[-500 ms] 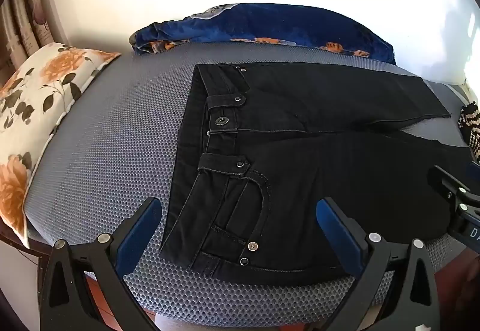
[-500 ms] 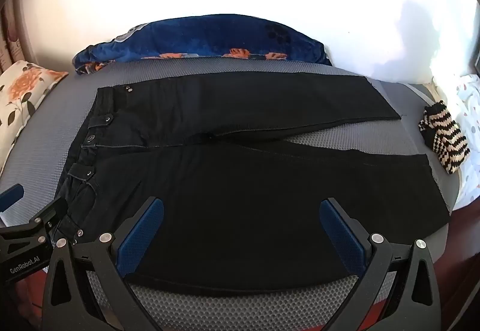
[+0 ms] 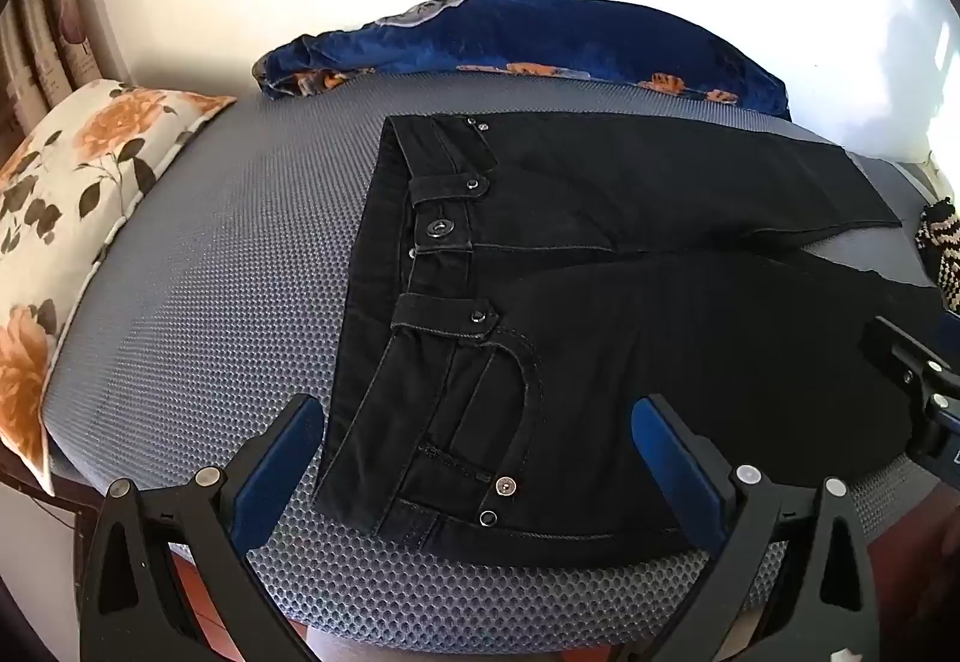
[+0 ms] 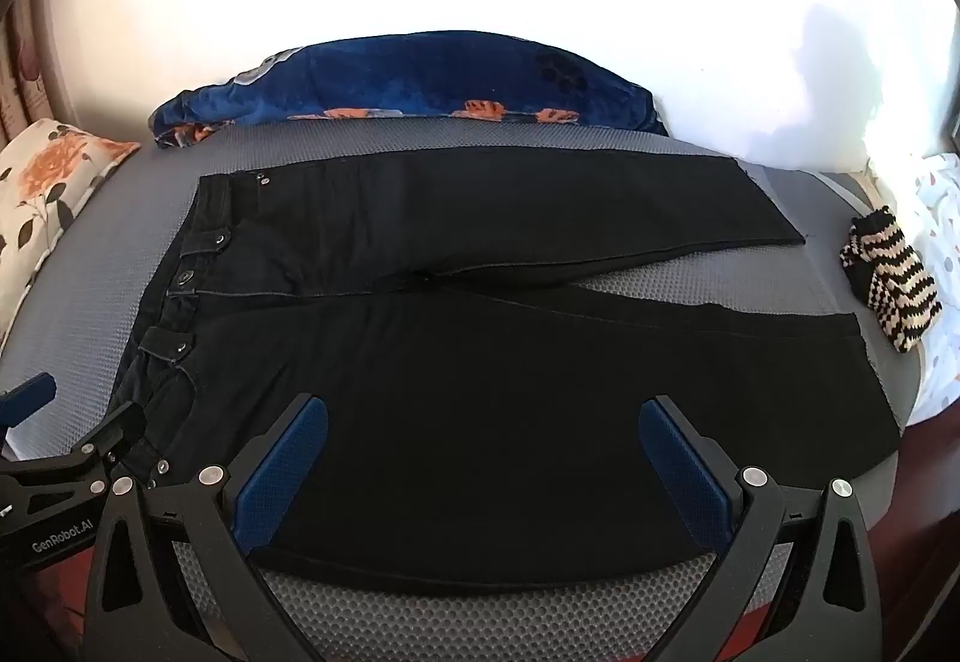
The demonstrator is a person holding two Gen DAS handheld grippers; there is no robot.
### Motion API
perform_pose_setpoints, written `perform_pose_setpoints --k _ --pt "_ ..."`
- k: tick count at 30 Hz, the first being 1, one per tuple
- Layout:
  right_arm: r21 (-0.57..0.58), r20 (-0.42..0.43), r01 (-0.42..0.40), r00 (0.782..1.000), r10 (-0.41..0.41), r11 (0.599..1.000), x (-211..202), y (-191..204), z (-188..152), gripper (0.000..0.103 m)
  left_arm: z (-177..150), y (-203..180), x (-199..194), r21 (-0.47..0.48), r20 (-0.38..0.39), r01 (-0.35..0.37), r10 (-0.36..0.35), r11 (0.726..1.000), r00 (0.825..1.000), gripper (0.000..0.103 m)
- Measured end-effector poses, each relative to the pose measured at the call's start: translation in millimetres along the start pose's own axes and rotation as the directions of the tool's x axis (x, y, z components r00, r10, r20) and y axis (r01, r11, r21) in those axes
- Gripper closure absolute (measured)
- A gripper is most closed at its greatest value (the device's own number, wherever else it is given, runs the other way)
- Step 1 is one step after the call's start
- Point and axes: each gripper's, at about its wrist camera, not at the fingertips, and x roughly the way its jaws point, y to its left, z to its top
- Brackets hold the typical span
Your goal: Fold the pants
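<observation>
Black pants (image 3: 600, 302) lie flat on the grey mesh bed, waistband to the left, both legs spread to the right; they also show in the right wrist view (image 4: 480, 362). My left gripper (image 3: 480, 458) is open, hovering over the near waistband corner and front pocket. My right gripper (image 4: 483, 458) is open over the near leg's lower edge. The left gripper shows at the left edge of the right wrist view (image 4: 36, 422); the right gripper's finger shows at the right edge of the left wrist view (image 3: 906, 362).
A grey mesh mattress (image 3: 210, 272) carries the pants. A floral pillow (image 3: 54, 218) lies at left. A blue floral blanket (image 4: 420, 86) lies along the back by the white wall. A striped knit item (image 4: 894, 284) sits at the right end.
</observation>
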Motion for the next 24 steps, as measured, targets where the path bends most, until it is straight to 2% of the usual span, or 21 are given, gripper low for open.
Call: perform_pose_setpoints --k 13,24 --pt "-0.001 0.004 -0.007 1.0 0.007 1.0 0.0 0.5 -1.6 0.0 0.4 1.4 0.2 -0.001 -0.002 -0.022 0.022 1.0 1.0 0.001" --pt "-0.004 0.007 -0.007 1.0 0.007 1.0 -0.6 1.4 -1.8 0.0 3.0 4.7 0.6 -0.017 -0.007 -0.012 0.012 1.0 1.0 0.001"
